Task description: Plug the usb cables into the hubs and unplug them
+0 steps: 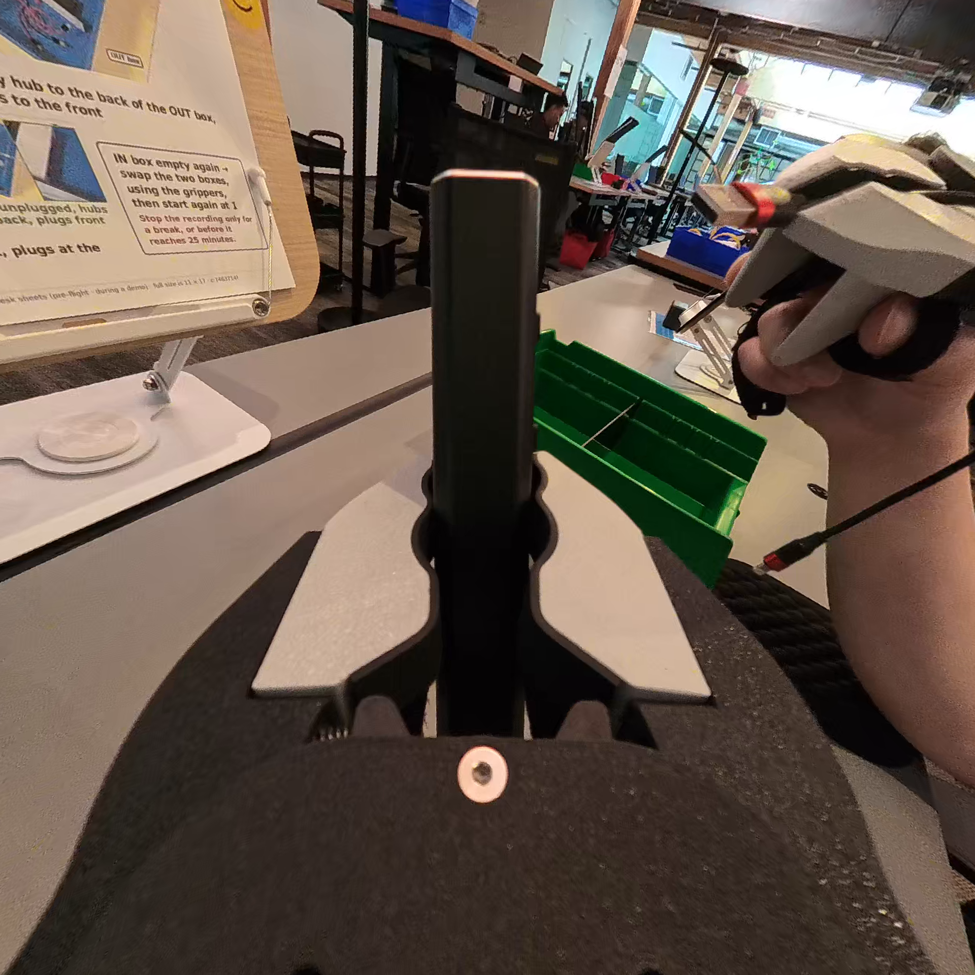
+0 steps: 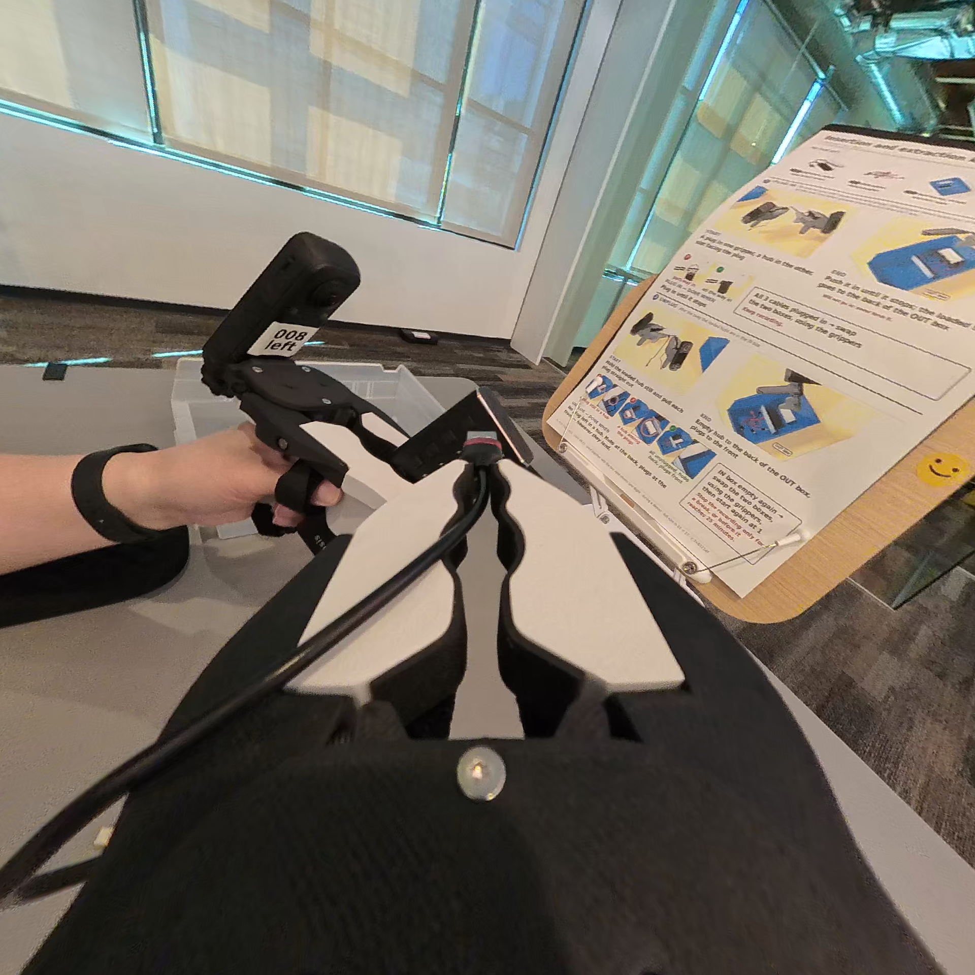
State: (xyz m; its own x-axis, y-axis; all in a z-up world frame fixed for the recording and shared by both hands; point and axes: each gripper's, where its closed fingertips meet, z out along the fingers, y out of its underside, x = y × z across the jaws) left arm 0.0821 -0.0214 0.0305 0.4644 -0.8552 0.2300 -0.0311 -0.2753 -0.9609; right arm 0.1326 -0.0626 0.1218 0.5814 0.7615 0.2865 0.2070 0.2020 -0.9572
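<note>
Our left gripper clamps the slim black metal hub upright above the grey table's near edge. Our right gripper pinches the red-collared silver USB plug of a smooth black cable, just short of the hub. Beyond lies a ribbed green plastic bin; we judge a tilted plug could jam or scrape the port.

Hub smooth dark metal; bin glossy plastic.
</note>
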